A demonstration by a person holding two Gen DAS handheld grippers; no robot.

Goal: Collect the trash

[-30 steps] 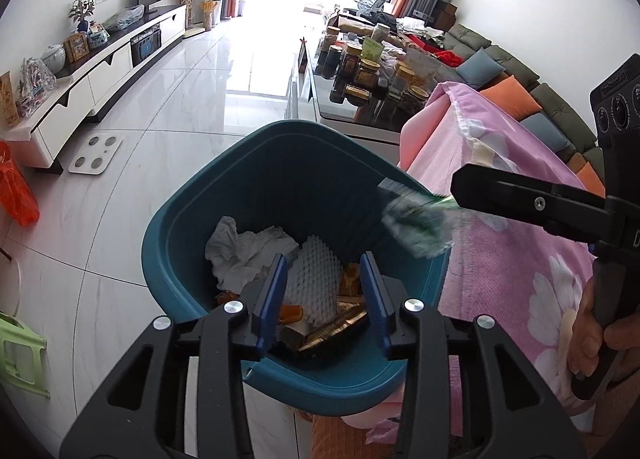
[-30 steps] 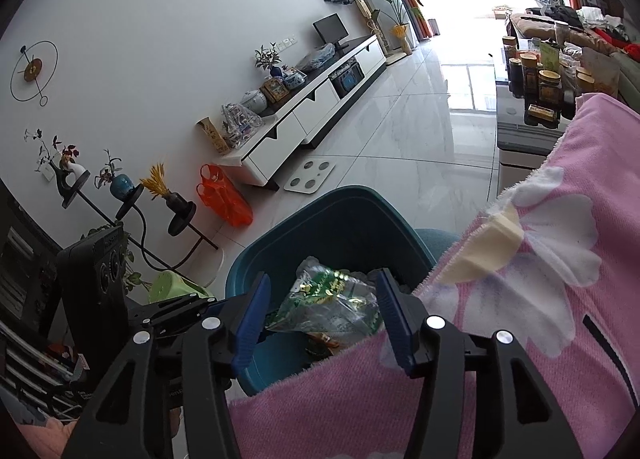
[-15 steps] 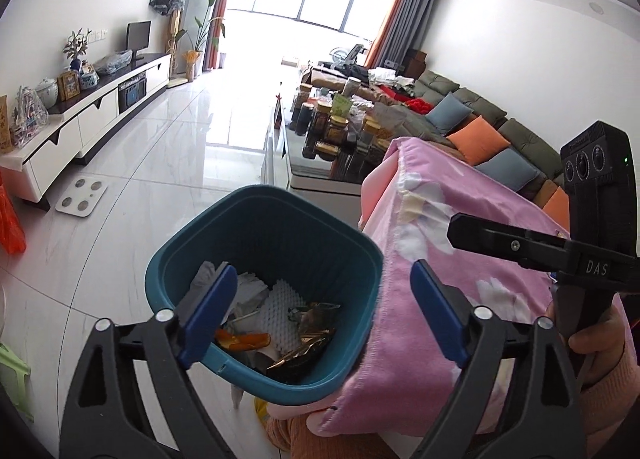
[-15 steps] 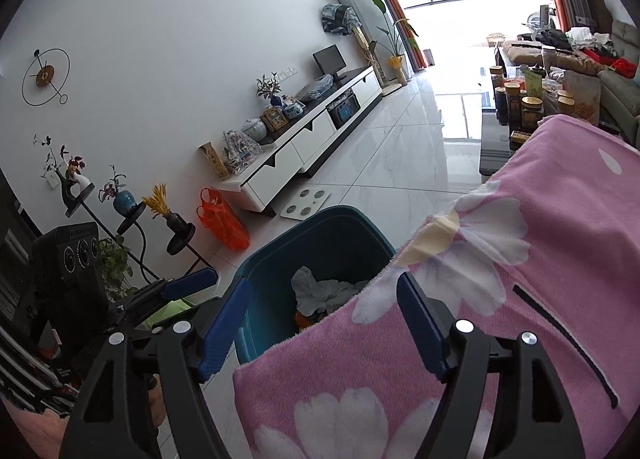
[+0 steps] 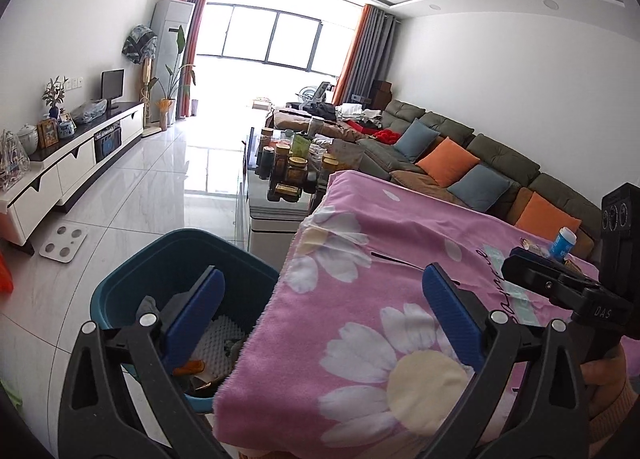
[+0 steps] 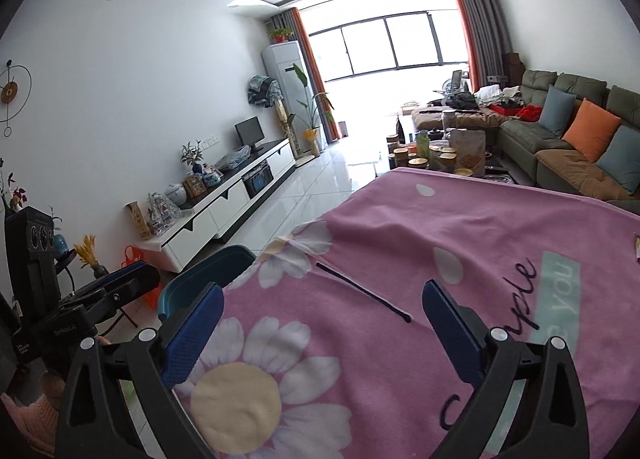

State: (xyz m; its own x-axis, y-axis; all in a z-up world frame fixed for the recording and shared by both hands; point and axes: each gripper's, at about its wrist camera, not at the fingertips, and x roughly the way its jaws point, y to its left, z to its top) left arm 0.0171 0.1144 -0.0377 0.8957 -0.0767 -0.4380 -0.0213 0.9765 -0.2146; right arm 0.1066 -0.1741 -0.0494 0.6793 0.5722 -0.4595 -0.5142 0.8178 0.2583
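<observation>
A teal trash bin stands on the floor at the left edge of a table under a pink flowered blanket. It holds white foam, paper and wrappers. My left gripper is open and empty above the bin's right rim and the blanket edge. My right gripper is open and empty above the blanket; its body also shows in the left wrist view. A blue-and-white bottle and a small wrapper lie on the blanket's far right. The bin's rim shows in the right wrist view.
A glass coffee table crowded with jars stands beyond the blanket. A long sofa with cushions runs along the right wall. A white TV cabinet lines the left wall, with a bathroom scale on the tiled floor.
The right gripper opened and let a green wrapper drop into the bin. The left gripper also opened wide. Both grippers rose and swung right, from over the bin to over the blanket.
</observation>
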